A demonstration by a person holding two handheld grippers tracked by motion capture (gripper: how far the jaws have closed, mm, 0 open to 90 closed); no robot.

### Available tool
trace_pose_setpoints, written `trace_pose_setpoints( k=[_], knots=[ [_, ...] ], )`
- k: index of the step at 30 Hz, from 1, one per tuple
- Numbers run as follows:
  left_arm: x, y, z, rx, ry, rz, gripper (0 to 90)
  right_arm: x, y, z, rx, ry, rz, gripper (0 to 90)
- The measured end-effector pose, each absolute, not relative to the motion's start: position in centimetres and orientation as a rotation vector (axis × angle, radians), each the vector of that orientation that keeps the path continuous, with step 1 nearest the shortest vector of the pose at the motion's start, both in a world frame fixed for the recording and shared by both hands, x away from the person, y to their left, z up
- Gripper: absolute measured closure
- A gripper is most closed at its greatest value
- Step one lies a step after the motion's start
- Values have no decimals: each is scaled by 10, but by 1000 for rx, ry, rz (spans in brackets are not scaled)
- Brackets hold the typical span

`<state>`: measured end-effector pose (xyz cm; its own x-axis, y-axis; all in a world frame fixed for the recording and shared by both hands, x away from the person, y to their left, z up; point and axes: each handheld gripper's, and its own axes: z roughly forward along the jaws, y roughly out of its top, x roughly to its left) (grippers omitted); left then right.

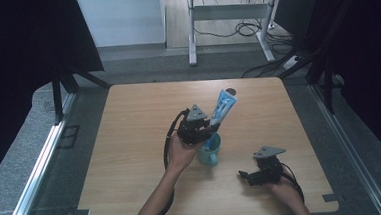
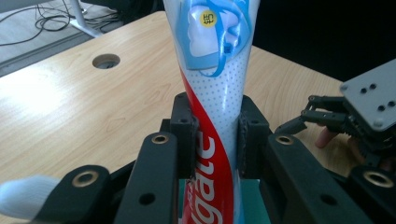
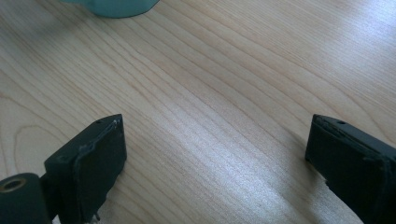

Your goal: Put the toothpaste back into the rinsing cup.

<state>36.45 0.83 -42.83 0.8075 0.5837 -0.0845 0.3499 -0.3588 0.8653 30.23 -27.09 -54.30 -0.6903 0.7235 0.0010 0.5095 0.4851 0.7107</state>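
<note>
The left claw [image 1: 211, 130] pinches a toothpaste tube [image 1: 223, 107]. In the left gripper view its two black pads [image 2: 183, 122] press on both sides of the tube [image 2: 215, 93], low down, where the red band and the white letters are. The tube is blue and white at the top and stands almost straight up, leaning a bit away from the person. Its bottom end pokes down into a teal cup [image 1: 209, 150]. The cup sits on the worktop [image 1: 130, 141], just below the left claw and near the middle of the wood. A bit of the cup [image 2: 254, 200] shows under the tube in the left gripper view too. The hand [image 1: 180, 152] that holds this claw is just left of the cup.

Behind the cup, at the far edge of the worktop, there is a small round hole [image 1: 231, 91].

To the right of the cup, and closer to the person, is the right claw [image 1: 245, 175]. It is spread wide with nothing in it. In the right gripper view its two black pads [image 3: 100, 161] stand far apart over bare wood [image 3: 210, 116], close to the surface. The bottom of the cup [image 3: 114, 7] shows at the top edge there. The right claw [image 2: 299, 122] is well apart from the cup and does not touch it.
</note>
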Motion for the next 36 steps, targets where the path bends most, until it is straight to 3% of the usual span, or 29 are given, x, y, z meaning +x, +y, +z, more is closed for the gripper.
trace_pose_setpoints(
  k=[36],
  knots=[
    [358,6,-459,2026,723,271,705,302,-271,-543,1046,2436,1019,51]
  ],
)
